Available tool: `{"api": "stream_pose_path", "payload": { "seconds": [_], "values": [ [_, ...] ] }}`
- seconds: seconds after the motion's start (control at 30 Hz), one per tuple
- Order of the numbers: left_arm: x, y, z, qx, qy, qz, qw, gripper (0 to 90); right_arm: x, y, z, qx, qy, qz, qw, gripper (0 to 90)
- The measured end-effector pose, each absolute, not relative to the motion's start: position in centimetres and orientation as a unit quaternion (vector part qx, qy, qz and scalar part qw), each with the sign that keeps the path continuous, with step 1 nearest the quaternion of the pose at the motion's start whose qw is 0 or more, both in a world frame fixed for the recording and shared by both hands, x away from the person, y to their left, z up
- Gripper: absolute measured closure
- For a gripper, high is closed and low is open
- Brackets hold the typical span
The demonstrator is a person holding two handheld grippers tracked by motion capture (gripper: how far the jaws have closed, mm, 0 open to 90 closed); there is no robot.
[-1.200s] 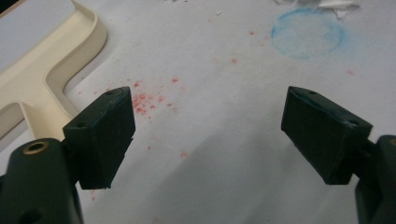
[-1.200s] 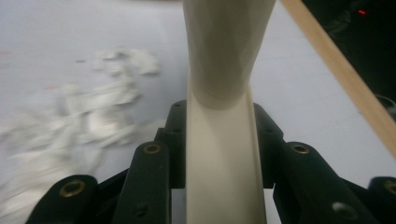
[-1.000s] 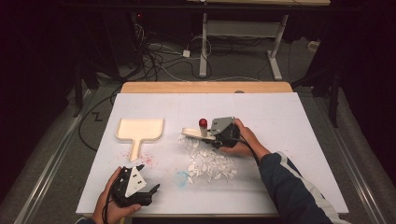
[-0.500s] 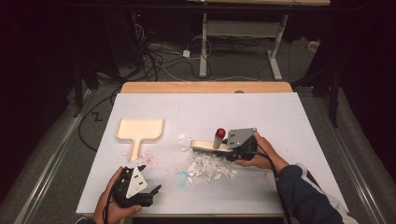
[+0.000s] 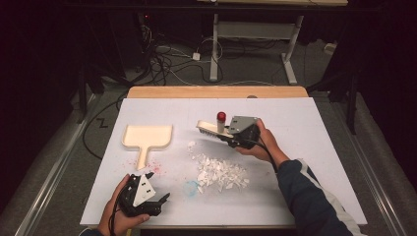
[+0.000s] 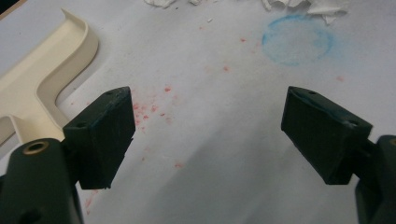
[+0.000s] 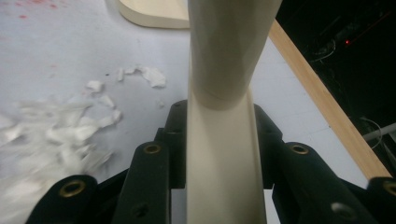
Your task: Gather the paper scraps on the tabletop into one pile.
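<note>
My right gripper [image 5: 227, 136] is shut on the handle of a cream hand brush [image 5: 210, 129] with a red-capped knob [image 5: 222, 116]. It holds the brush just above the table, behind a pile of white paper scraps [image 5: 220, 174]. In the right gripper view the brush handle [image 7: 224, 158] runs up between the jaws of my right gripper [image 7: 220, 122], with the paper scraps [image 7: 56, 130] to its left. A cream dustpan [image 5: 146, 137] lies flat at the left. My left gripper [image 5: 160, 200] rests near the front edge. In its own view my left gripper [image 6: 205, 135] is open over bare table.
The white table cover [image 5: 305, 128] carries red specks [image 5: 155, 167] near the dustpan handle and a faint blue ring stain [image 5: 193, 187]. A wooden strip [image 5: 216, 92] runs along the far edge. Cables and table legs [image 5: 214, 44] lie on the floor beyond.
My right gripper carried the brush right and toward the person, then back left and away, slightly higher. The left gripper has stayed put.
</note>
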State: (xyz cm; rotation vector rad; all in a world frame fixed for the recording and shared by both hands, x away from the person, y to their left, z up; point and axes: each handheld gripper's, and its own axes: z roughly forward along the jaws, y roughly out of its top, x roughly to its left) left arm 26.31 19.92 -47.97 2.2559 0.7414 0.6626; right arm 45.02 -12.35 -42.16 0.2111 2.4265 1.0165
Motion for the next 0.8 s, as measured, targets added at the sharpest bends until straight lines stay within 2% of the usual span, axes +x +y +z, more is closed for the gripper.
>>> {"api": "stream_pose_path", "payload": {
  "seconds": [0.27,0.47,0.53,0.57,0.63,0.8],
  "values": [
    [26.3,19.9,-48.1,0.865,0.284,0.249,0.331,16.8,46.1,-8.6,-44.1,0.072,0.892,0.371,0.249,68.1],
    [26.2,20.0,-48.1,0.866,0.283,0.249,0.329,16.8,45.2,-7.8,-44.8,0.039,0.901,0.374,0.214,67.4],
    [26.2,19.9,-48.1,0.867,0.282,0.248,0.328,16.8,44.7,-8.2,-44.6,0.023,0.903,0.388,0.185,67.5],
    [26.2,19.9,-48.1,0.867,0.282,0.248,0.328,16.8,44.7,-8.2,-44.6,0.023,0.903,0.388,0.185,67.5],
    [26.2,19.8,-48.2,0.870,0.278,0.246,0.325,16.8,43.6,-8.6,-44.4,-0.008,0.907,0.393,0.149,67.4],
    [26.1,19.7,-48.2,0.870,0.277,0.245,0.326,16.8,42.1,-9.8,-43.9,-0.043,0.910,0.391,0.131,67.5]
  ]
}}
